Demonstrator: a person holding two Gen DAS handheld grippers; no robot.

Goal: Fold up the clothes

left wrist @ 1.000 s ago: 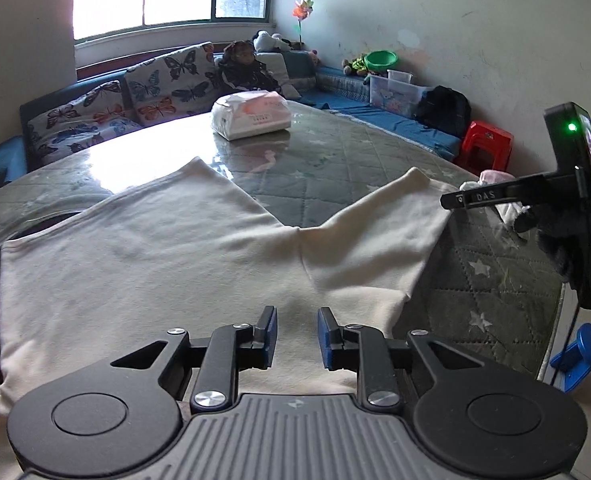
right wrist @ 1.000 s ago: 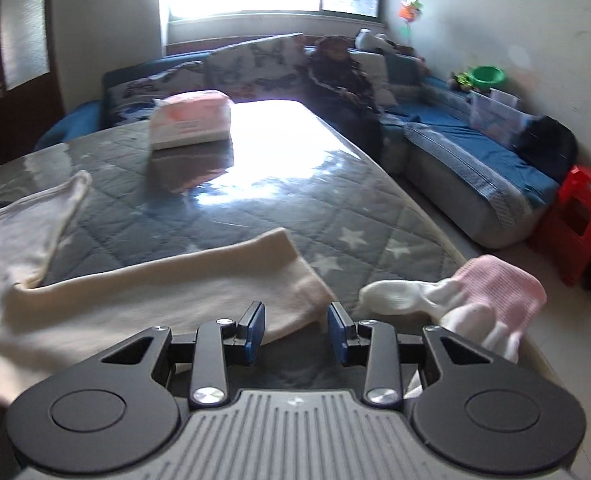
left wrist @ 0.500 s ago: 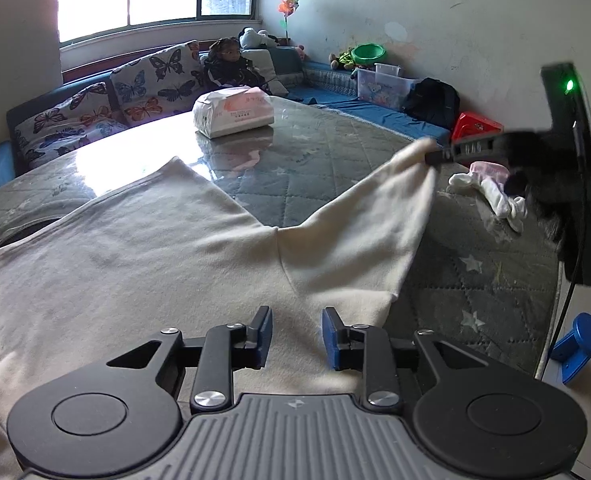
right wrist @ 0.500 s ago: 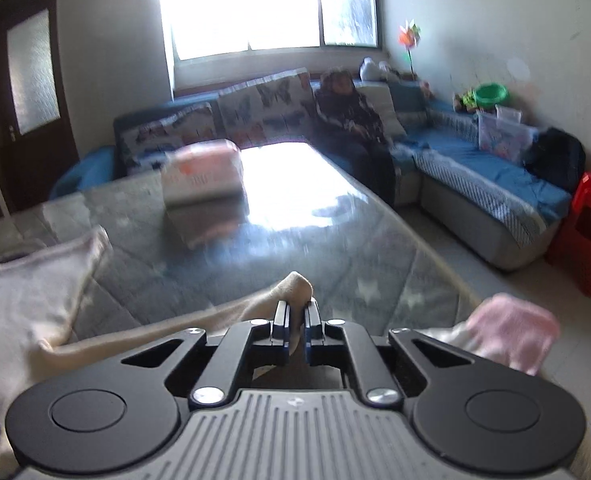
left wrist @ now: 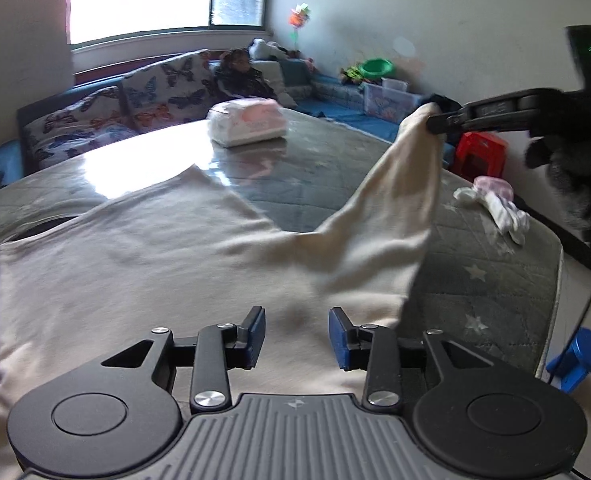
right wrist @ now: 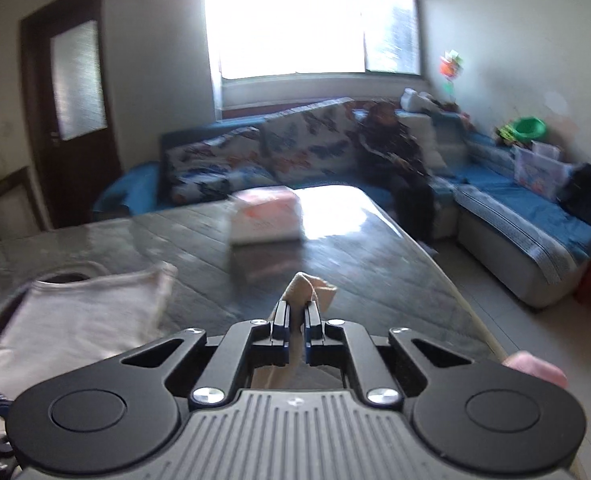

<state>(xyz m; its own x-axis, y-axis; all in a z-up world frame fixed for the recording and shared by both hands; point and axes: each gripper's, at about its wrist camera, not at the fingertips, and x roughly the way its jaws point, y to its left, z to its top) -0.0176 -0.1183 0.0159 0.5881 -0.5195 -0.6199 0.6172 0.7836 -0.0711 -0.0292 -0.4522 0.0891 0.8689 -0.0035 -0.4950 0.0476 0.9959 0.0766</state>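
A cream shirt (left wrist: 143,256) lies spread on the quilted grey table (left wrist: 491,280). Its right sleeve (left wrist: 399,208) is lifted off the table, its cuff pinched in my right gripper (left wrist: 431,122), which shows at the upper right of the left wrist view. The right wrist view has that gripper (right wrist: 296,312) shut on the cuff (right wrist: 309,286), with the shirt body (right wrist: 83,312) lying low on the left. My left gripper (left wrist: 296,330) hovers open over the shirt's lower middle, nothing between its blue pads.
A white and pink tissue pack (left wrist: 247,122) sits at the table's far side. Pink and white small garments (left wrist: 491,200) lie near the right edge. A blue sofa (right wrist: 515,216) with a seated person (right wrist: 395,152) runs behind the table; a red stool (left wrist: 481,152) stands on the floor.
My right gripper closed on the sleeve cuff and has raised it up off the table. The left gripper stayed open over the shirt, barely moving.
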